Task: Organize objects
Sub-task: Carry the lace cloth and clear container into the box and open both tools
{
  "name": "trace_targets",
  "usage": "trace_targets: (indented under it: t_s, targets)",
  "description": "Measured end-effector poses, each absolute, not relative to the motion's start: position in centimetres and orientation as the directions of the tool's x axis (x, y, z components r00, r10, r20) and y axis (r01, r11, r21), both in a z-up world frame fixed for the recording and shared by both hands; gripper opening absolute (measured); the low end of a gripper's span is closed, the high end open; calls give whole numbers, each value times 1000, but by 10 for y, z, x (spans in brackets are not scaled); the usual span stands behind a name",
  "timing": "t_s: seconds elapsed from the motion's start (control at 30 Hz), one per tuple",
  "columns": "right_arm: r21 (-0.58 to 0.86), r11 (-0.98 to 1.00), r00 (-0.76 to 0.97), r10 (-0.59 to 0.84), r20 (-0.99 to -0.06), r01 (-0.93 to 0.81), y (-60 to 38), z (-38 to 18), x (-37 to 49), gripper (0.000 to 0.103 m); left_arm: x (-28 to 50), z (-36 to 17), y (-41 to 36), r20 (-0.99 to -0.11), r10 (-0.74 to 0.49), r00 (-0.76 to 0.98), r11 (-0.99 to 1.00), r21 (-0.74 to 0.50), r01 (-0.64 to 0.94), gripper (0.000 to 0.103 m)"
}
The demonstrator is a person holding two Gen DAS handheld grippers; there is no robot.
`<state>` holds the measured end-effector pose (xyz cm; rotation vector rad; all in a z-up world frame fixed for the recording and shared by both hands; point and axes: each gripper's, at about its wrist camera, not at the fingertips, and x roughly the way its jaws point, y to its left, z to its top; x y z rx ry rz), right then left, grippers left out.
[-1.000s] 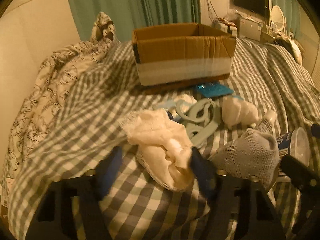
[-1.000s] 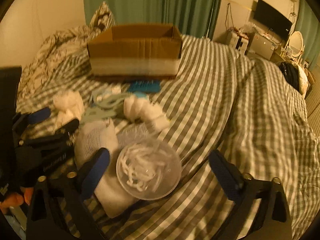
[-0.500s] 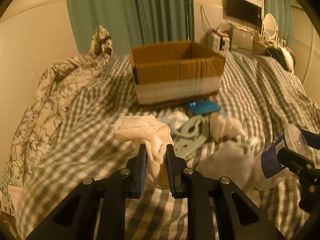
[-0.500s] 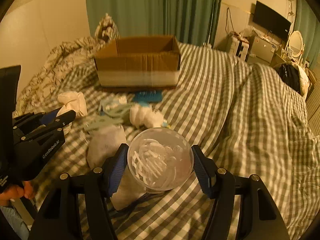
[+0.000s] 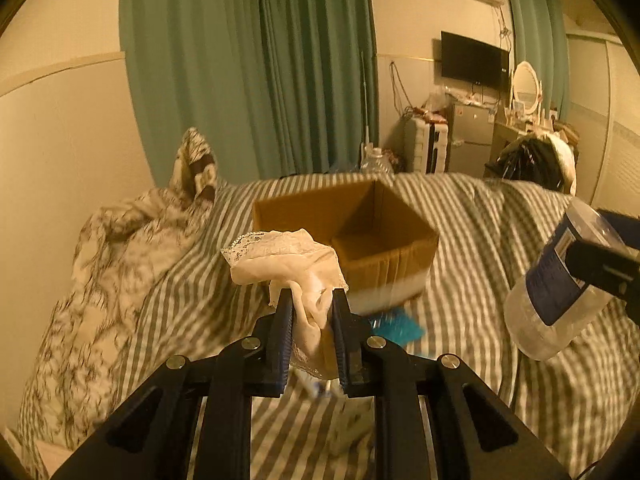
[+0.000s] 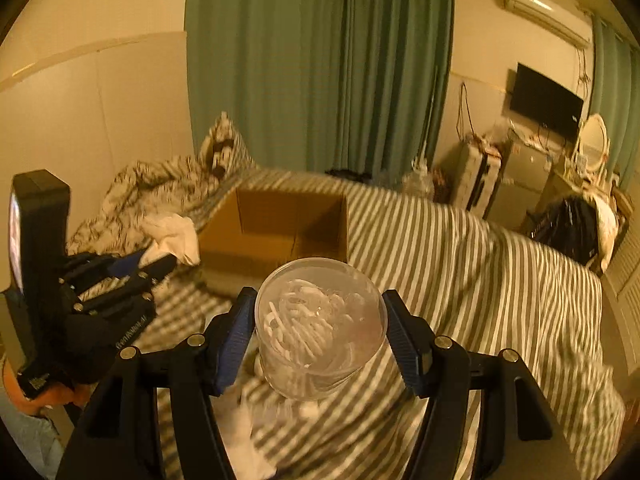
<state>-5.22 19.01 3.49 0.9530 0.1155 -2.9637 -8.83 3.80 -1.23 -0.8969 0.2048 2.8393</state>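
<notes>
My left gripper [image 5: 312,312] is shut on a cream lace-edged cloth [image 5: 288,260] and holds it in the air in front of the open cardboard box [image 5: 384,236]. My right gripper [image 6: 320,332] is shut on a clear plastic jar [image 6: 320,320] with white pieces inside, lifted above the bed. The jar, with its blue label, also shows at the right of the left wrist view [image 5: 560,284]. The box [image 6: 280,224] sits on the striped bedspread [image 6: 460,264] beyond the jar. The left gripper with its cloth [image 6: 172,236] shows at the left of the right wrist view.
A blue packet [image 5: 400,328] lies on the bed in front of the box. A patterned quilt [image 5: 120,248] is heaped at the left by the wall. Green curtains [image 5: 260,72] hang behind the bed. A dresser, a fridge and a TV [image 5: 474,60] stand at the right.
Both grippers closed on their objects and rose from the bed: the left with the cloth, the right with the jar. The box is nearer and I now see into it.
</notes>
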Motion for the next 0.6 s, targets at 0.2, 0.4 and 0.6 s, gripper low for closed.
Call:
trace_targets:
  t_s: [0.2, 0.4, 0.6]
  targets:
    - [-75, -995, -840, -21, -542, 73, 192, 64, -104, 63, -139, 5, 53, -563, 130, -816, -976, 74, -207, 18]
    - [-60, -995, -844, -39, -535, 85, 191, 67, -165, 63, -190, 7, 59, -557, 124, -821, -975, 86, -205, 18]
    - [-11, -995, -822, -79, -564, 103, 194, 43, -219, 63, -235, -17, 61, -582, 96, -807, -973, 114, -198, 18]
